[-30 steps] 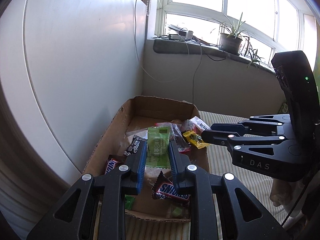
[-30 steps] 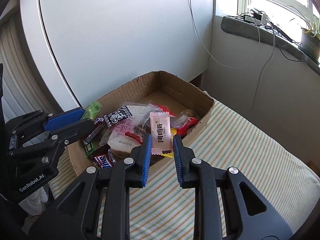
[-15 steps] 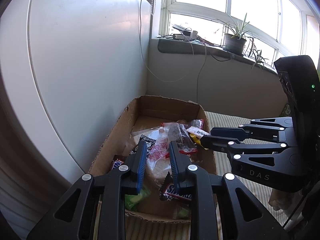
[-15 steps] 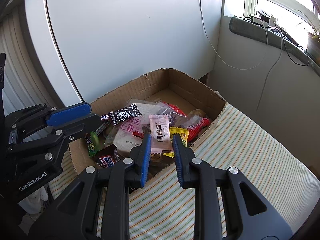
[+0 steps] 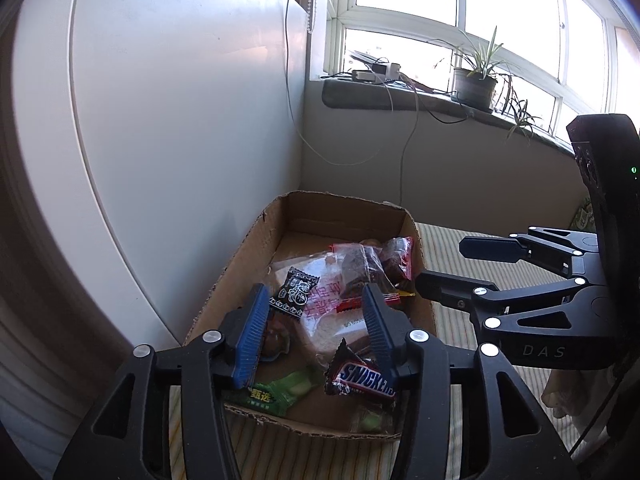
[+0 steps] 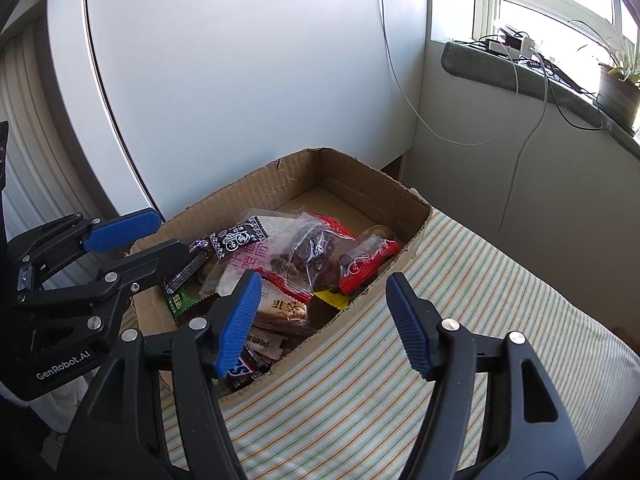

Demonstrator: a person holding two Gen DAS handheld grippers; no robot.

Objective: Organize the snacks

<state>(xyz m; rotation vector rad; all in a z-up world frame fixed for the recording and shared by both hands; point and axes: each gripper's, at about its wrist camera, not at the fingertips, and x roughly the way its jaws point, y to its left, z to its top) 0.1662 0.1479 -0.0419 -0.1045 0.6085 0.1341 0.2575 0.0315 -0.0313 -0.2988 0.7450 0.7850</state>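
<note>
Over striped cloth point(image 6: 400, 360) and snack box point(image 5: 248, 264), left gripper point(image 5: 316, 332) and right gripper point(image 6: 320, 320) are opening, empty.

The right gripper point(image 6: 320, 320) is opening, empty, above the cardboard box point(image 6: 288, 184) of snacks at frame centre.

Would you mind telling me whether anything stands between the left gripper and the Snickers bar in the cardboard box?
Nothing visible does. The left gripper, jaws opening and empty, hangs over the open brown cardboard box, and the brown Snickers bar lies uncovered on top, just below its right finger.
</note>
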